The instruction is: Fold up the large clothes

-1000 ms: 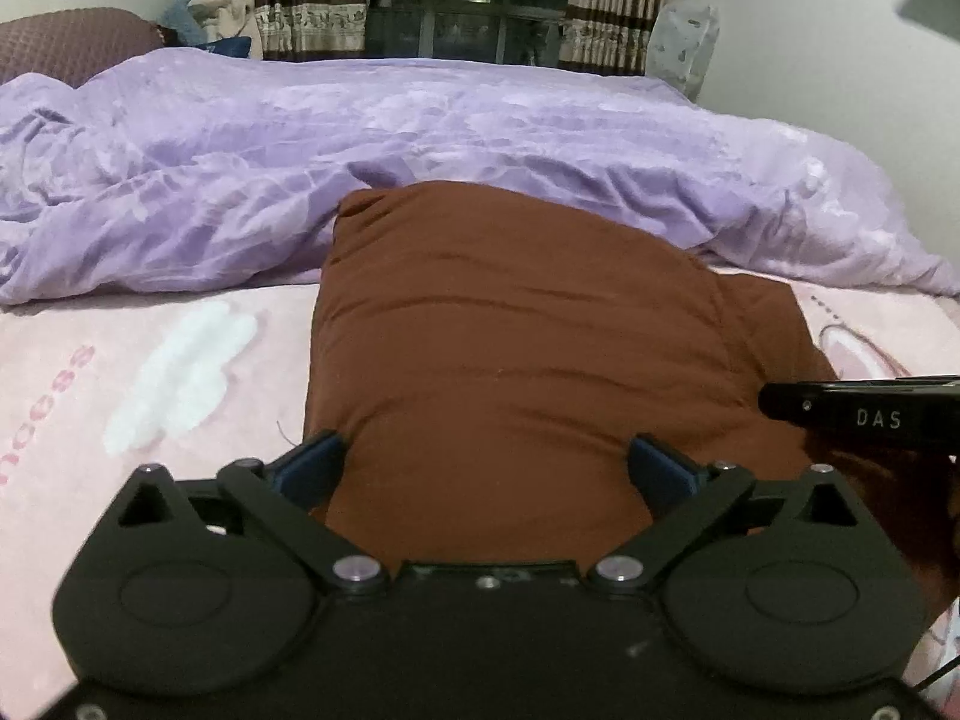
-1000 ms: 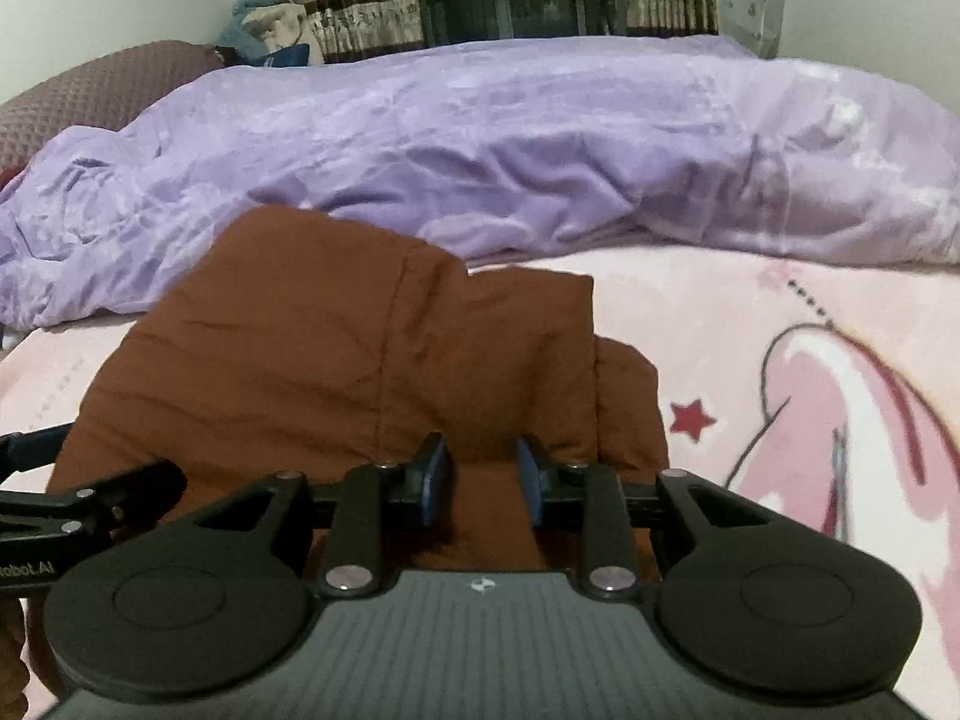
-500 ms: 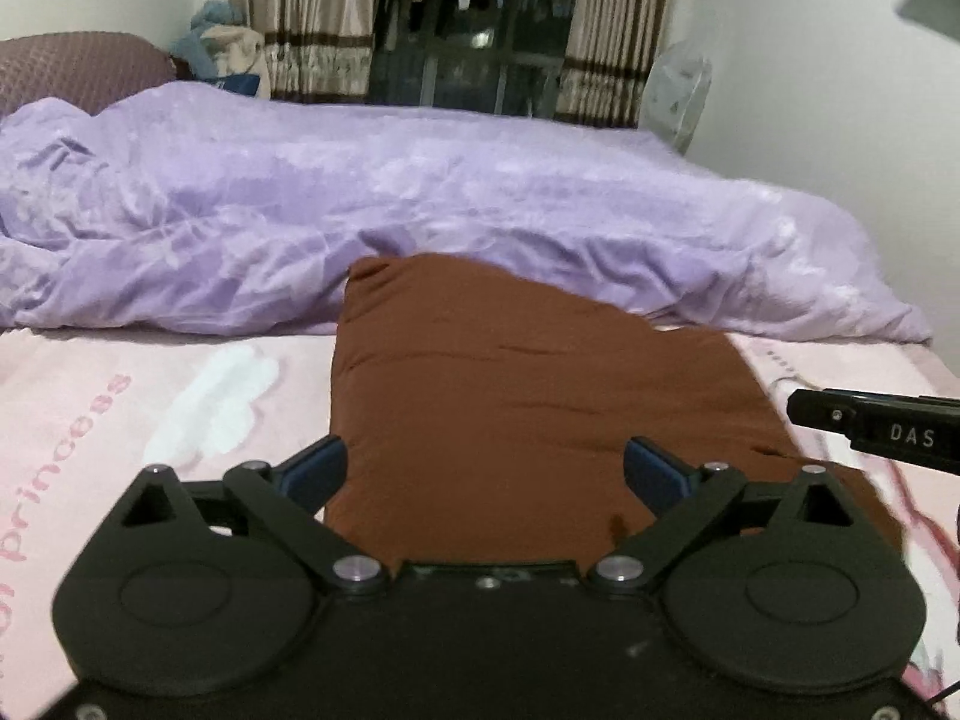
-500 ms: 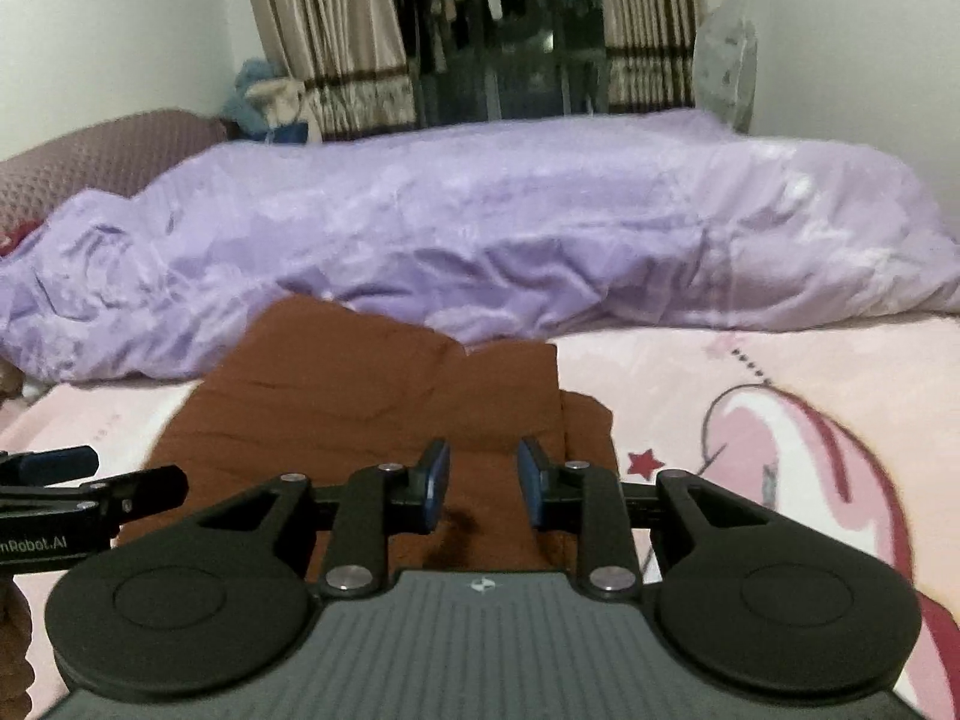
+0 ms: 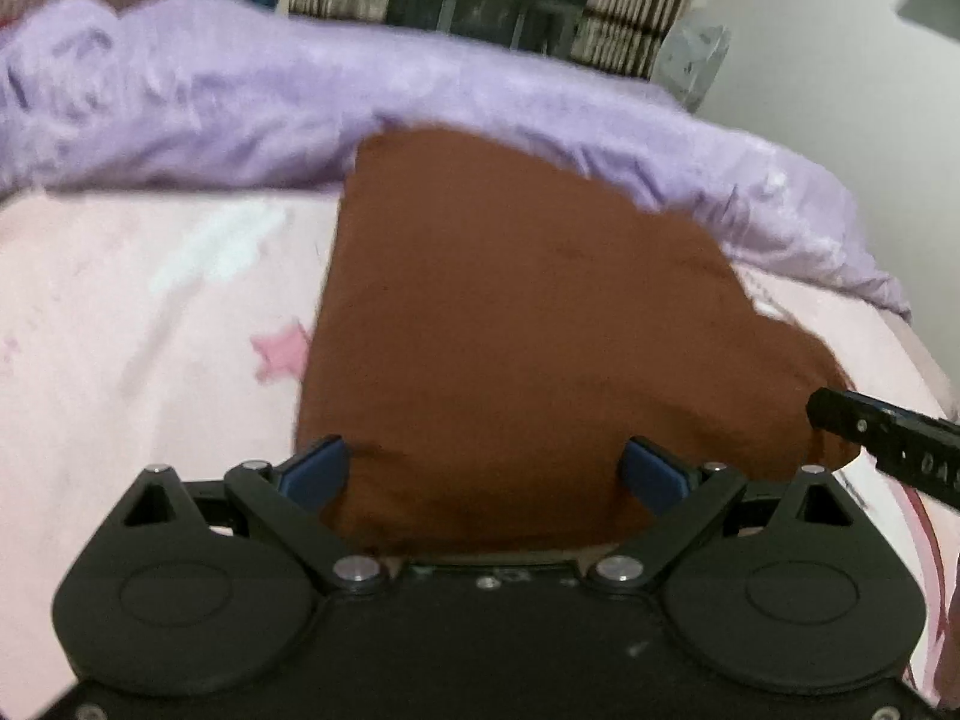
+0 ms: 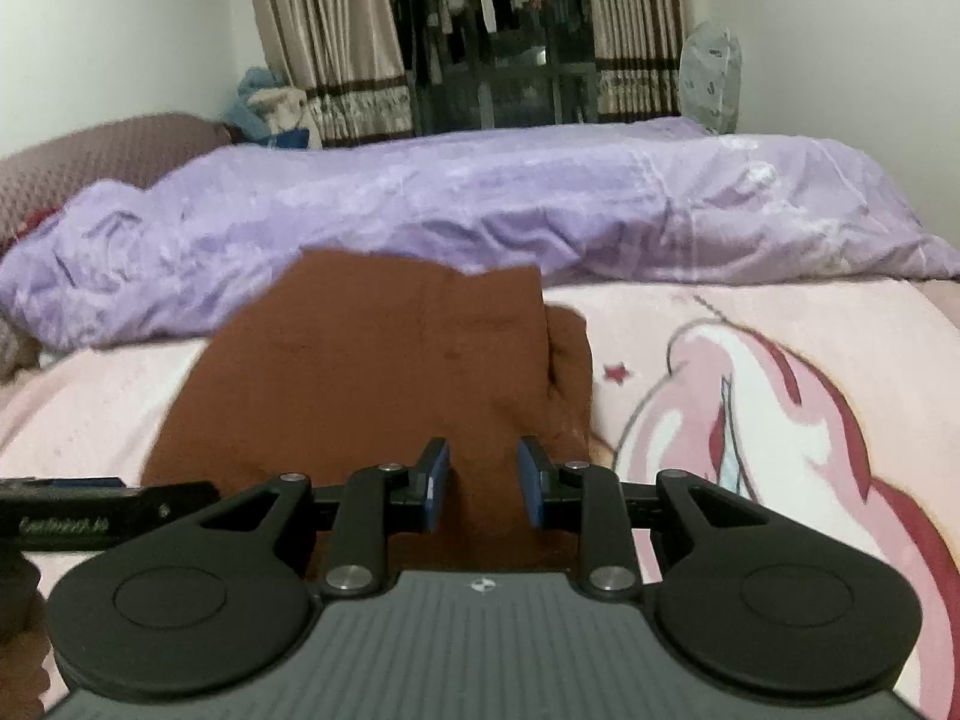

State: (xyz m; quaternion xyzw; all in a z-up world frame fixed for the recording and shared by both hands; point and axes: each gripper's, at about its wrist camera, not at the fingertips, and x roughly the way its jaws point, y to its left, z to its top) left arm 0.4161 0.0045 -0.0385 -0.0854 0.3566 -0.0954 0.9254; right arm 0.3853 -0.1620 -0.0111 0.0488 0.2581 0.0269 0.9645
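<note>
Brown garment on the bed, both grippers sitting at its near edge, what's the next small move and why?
Probably close the left gripper on the near edge. Its fingers stand wide apart around the brown garment. The right gripper stands partly open over the same edge. Neither grips yet, so no further fold can be lifted.

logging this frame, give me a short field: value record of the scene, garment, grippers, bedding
surface: pink printed bedsheet
garment: brown garment, folded, lying flat on the sheet
behind garment: purple duvet, bunched across the bed
left gripper: jaws wide apart, near edge of garment between them
right gripper: jaws narrowly apart over the garment's near right part; grip cannot be told
background: curtains, hanging clothes
</note>
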